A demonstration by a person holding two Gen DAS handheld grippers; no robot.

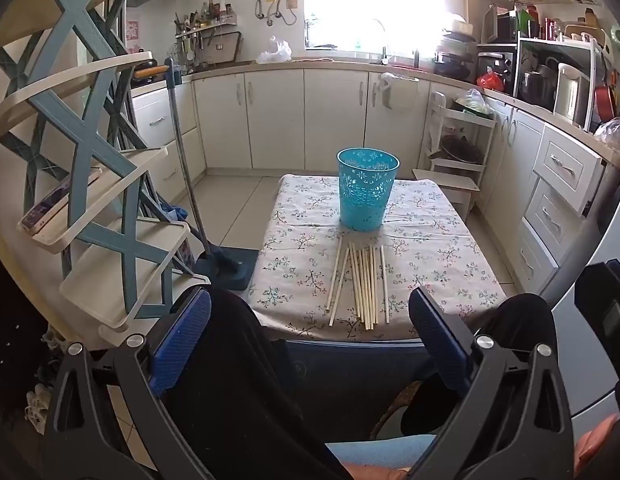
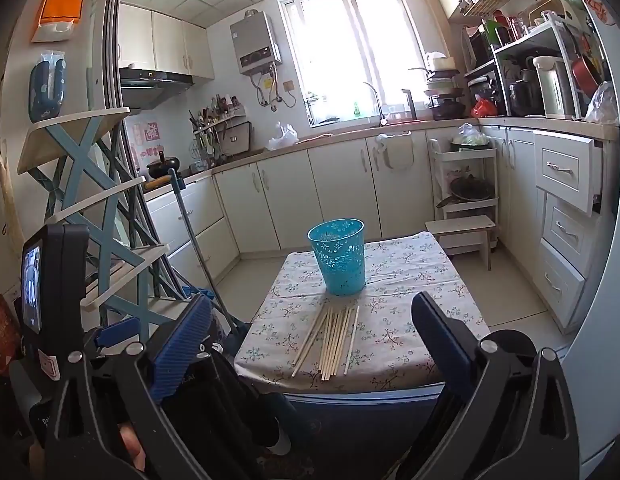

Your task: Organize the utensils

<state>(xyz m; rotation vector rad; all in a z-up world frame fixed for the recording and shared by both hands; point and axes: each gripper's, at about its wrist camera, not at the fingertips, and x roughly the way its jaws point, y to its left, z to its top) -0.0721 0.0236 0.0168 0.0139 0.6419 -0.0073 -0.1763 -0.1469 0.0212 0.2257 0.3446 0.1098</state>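
Several pale wooden chopsticks (image 1: 362, 284) lie side by side on the near half of a small table with a floral cloth (image 1: 442, 256). A turquoise perforated cup (image 1: 366, 190) stands upright behind them, apparently empty. My left gripper (image 1: 310, 328) is open and empty, held back from the table's near edge. In the right wrist view the chopsticks (image 2: 334, 340), the cup (image 2: 340, 256) and the table (image 2: 422, 320) show again. My right gripper (image 2: 314, 336) is open and empty, also short of the table's near edge.
A blue-and-cream shelf rack (image 1: 97, 184) stands at the left. A mop (image 1: 213, 248) leans beside the table. White kitchen cabinets (image 1: 301, 116) line the back and right. A white trolley and stool (image 2: 466, 216) stand beyond the table's right corner.
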